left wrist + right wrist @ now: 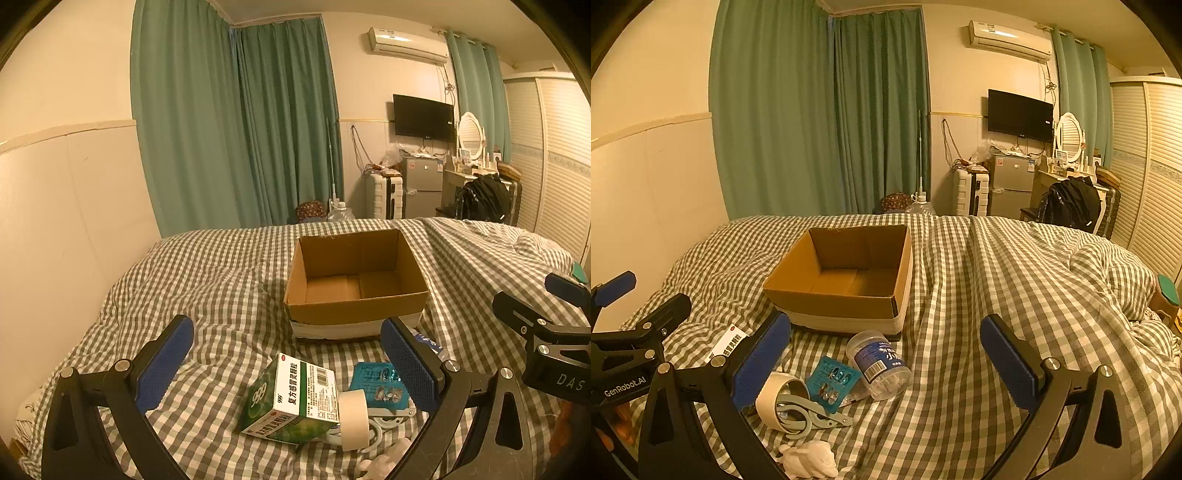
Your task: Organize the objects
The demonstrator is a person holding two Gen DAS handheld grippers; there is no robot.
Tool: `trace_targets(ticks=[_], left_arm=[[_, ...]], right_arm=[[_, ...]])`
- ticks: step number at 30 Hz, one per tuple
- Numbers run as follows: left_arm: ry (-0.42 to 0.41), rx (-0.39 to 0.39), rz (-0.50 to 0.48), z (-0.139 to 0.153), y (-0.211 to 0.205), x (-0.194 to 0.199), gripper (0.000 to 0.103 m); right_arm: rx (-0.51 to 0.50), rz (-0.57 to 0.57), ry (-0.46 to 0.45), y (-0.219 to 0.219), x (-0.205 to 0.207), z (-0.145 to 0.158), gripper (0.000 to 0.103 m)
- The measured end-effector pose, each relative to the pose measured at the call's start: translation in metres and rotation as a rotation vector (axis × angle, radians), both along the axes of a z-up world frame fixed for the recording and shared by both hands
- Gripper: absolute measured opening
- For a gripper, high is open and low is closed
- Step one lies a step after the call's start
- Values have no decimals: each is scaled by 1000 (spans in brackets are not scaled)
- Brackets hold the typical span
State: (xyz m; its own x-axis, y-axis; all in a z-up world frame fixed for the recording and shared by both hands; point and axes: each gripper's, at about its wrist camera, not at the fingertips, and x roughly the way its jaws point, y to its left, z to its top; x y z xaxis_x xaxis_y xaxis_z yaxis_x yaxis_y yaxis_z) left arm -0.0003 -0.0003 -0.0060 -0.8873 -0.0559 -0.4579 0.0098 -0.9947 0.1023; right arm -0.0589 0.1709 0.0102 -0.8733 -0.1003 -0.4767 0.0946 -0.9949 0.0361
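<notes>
- Left wrist view: bed (221, 266) under checked cover, spanning the frame.
- Open cardboard box (354, 284) mid-bed, upright, nothing inside.
- Left hand-held gripper (288, 365) spread wide above the clutter, gripping nothing.
- Right hand-held gripper (886, 354) likewise spread, nothing between its blue pads.
- Green-and-white medicine box (295, 402) tilted, just in front of the cardboard box.
- Clear jar (879, 365) on its side, near the cardboard box's front wall.
- Tape roll (779, 398) touching grey scissors (809, 415).
- Blue packet (831, 382) between tape roll and jar.
- Small white figure (809, 461) nearest the camera.
</notes>
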Motion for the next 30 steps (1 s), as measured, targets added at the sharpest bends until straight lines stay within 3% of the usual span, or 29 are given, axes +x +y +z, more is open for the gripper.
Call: trace_targets(ticks=[30], left_arm=[[4,-17,-5,-3,5,4,103]], right_arm=[[3,31,-23,-4,-3,0,103]])
